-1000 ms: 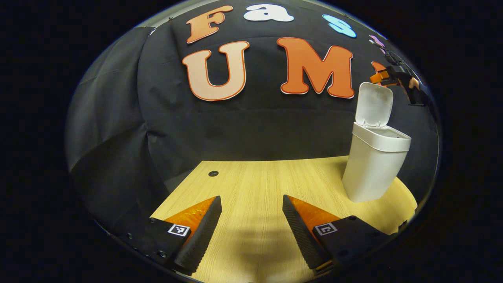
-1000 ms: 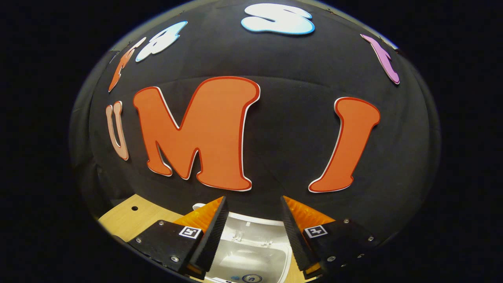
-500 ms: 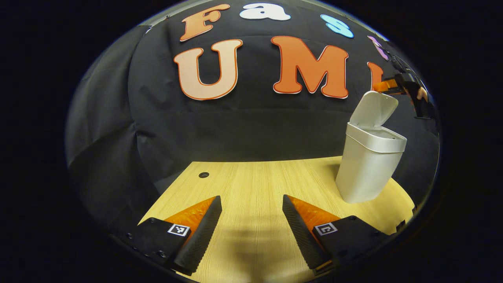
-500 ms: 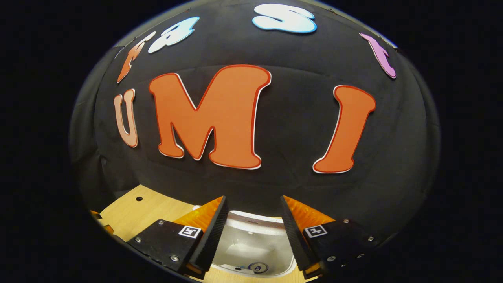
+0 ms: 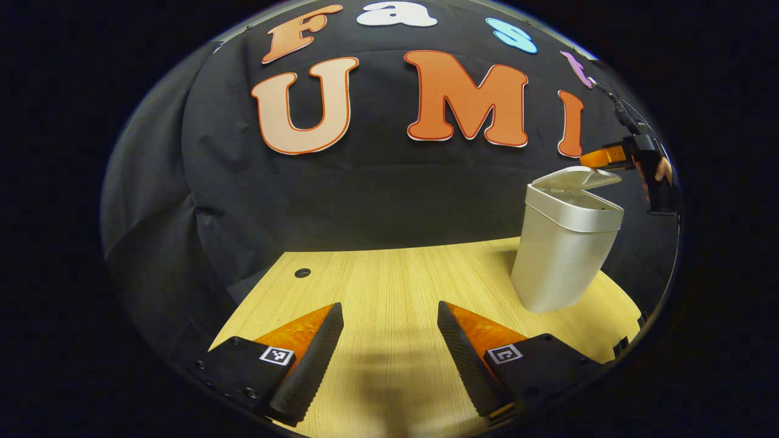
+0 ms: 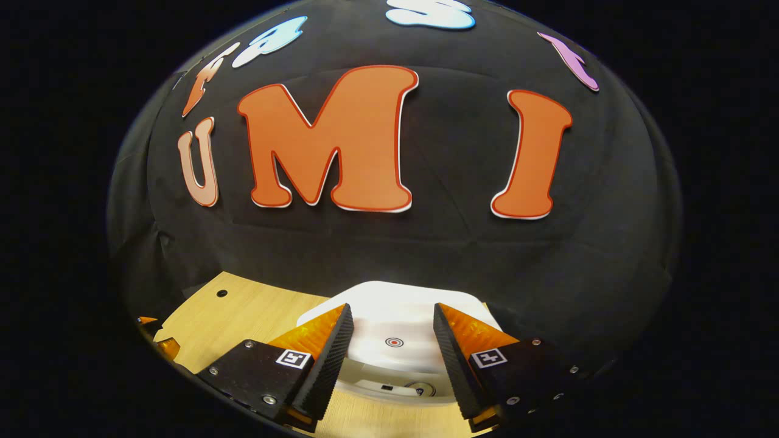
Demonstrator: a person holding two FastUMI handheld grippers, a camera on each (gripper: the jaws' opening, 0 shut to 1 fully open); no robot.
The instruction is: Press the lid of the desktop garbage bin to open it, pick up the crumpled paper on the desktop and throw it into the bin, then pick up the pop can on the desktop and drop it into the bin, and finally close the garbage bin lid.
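Bin lid closing looks like the step in hand, judged from how things lie: neither crumpled paper nor pop can lies on the visible desktop, so both are probably inside already.

Nearest in the left gripper view, the left gripper [image 5: 389, 347] hangs low over the wooden desk [image 5: 389, 286], fingers spread wide with nothing between them. Farther off to its right stands the white garbage bin [image 5: 563, 249], near the desk's far edge, its lid [image 5: 575, 177] tipped down almost flat but with a gap on the front side. Just beyond the lid's raised edge sits the right gripper [image 5: 599, 158], a hand [image 5: 660, 173] behind it.

In the right gripper view, the right gripper [image 6: 389, 347] has its fingers wide apart, gripping nothing; the lid [image 6: 395, 322] lies just below and ahead of them, a small round mark [image 6: 394, 342] on top. Whether a fingertip touches the lid is hard to tell at this angle.

To finish well, I would press straight down near the lid's front edge until the latch catches, gently enough that the light bin does not tip or slide. The left gripper can stay clear.
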